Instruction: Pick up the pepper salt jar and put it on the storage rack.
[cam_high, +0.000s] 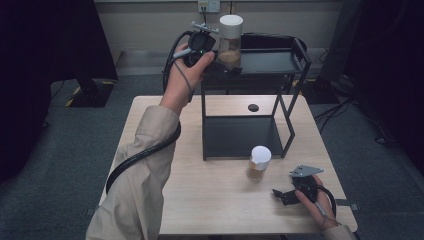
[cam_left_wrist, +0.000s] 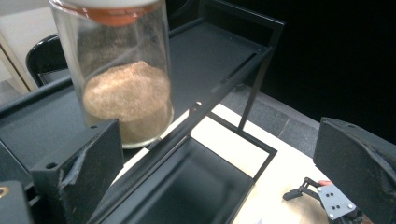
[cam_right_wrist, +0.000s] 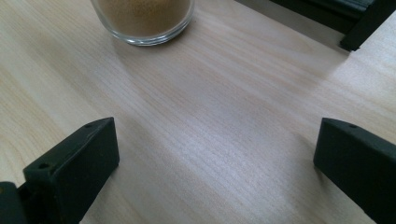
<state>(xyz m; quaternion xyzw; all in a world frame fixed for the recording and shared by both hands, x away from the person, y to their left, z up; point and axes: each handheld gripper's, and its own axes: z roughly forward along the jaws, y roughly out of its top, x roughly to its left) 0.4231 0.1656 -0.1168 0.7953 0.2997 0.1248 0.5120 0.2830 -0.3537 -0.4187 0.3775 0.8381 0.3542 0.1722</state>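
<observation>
A glass jar with a white lid, part filled with brown grains, stands on the top shelf of a black metal rack. My left gripper is raised at the shelf's left end, just in front of that jar. In the left gripper view the jaws stand wide open, with the jar beyond the left jaw and not between them. A second, shorter jar stands on the table before the rack. My right gripper rests low on the table to its right, open, with the jar's base ahead.
The rack's lower shelf sits on the wooden table. A small black disc lies on the table behind the rack. The left gripper's cable hangs along the sleeve. Grey floor surrounds the table.
</observation>
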